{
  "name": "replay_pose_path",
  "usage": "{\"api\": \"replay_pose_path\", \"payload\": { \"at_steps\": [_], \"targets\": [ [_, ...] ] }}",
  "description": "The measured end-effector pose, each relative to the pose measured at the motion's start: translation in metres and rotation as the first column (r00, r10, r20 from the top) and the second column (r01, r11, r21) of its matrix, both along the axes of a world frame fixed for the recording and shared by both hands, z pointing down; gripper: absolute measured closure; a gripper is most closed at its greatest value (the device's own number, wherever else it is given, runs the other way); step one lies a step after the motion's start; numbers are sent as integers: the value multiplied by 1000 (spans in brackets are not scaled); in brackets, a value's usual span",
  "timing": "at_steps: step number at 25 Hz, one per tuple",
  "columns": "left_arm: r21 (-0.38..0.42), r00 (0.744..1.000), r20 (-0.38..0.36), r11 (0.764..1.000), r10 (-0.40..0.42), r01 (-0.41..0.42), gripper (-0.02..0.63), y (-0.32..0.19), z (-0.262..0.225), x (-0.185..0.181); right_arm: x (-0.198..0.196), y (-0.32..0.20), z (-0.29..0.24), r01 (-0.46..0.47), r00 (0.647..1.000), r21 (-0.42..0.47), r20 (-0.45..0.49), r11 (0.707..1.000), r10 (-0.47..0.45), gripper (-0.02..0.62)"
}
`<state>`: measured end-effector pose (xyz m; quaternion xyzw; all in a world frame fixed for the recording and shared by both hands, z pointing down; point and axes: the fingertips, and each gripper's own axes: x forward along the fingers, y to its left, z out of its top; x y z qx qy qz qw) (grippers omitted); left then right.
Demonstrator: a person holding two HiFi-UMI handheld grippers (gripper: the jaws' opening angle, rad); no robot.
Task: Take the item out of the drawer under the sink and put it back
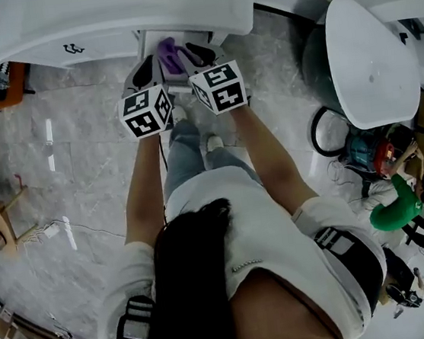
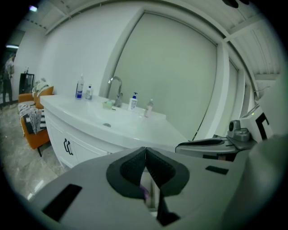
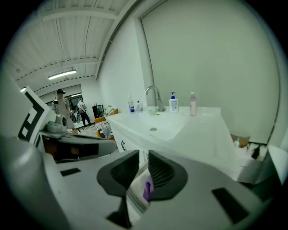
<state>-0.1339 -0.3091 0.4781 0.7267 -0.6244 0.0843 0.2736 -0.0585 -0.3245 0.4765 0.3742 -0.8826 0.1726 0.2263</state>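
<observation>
Hovering above the open white drawer [image 1: 194, 35] under the white sink counter [image 1: 101, 17], both tools are held empty: the left gripper [image 2: 145, 155] is clamped together, the right gripper [image 3: 143, 164] narrowed to a slit. The small purple item [image 1: 167, 53] lies inside the drawer, seemingly already returned.

The small purple soft-looking item [image 1: 168, 53] lies inside the white pull-out drawer [image 1: 147, 44], toward the middle of its bare floor, and nothing grips it. The drawer stands pulled open from the front of the white sink cabinet [image 1: 101, 17], its open top facing up and its pale inside in plain sight around the item. In the right gripper view the item [image 3: 147, 191] shows as a narrow purple shape just behind the drawer's front edge [image 3: 135, 197], and the left gripper view shows only a thin purple sliver of it [image 2: 144, 192], too small to tell its shape.
</observation>
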Motion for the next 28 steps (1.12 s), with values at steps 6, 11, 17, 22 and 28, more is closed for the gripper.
{"api": "replay_pose_path", "payload": {
  "at_steps": [6,11,17,22,28],
  "targets": [
    [93,1000,14,996,13,-14,603,10,-44,16,14,15,-38,-5,1000,75,11,997,4,555],
    [142,999,25,989,24,-28,603,30,-67,28,25,35,-60,-41,998,100,52,994,36,580],
    [167,999,27,985,27,-31,603,48,-77,45,39,51,-72,-81,994,121,84,989,71,580],
    [184,999,28,982,31,-36,603,53,-84,52,38,60,-76,-78,994,127,81,989,68,580],
    [199,998,47,978,46,-54,603,53,-89,60,40,60,-81,-70,995,140,80,988,59,580]
  ]
}}
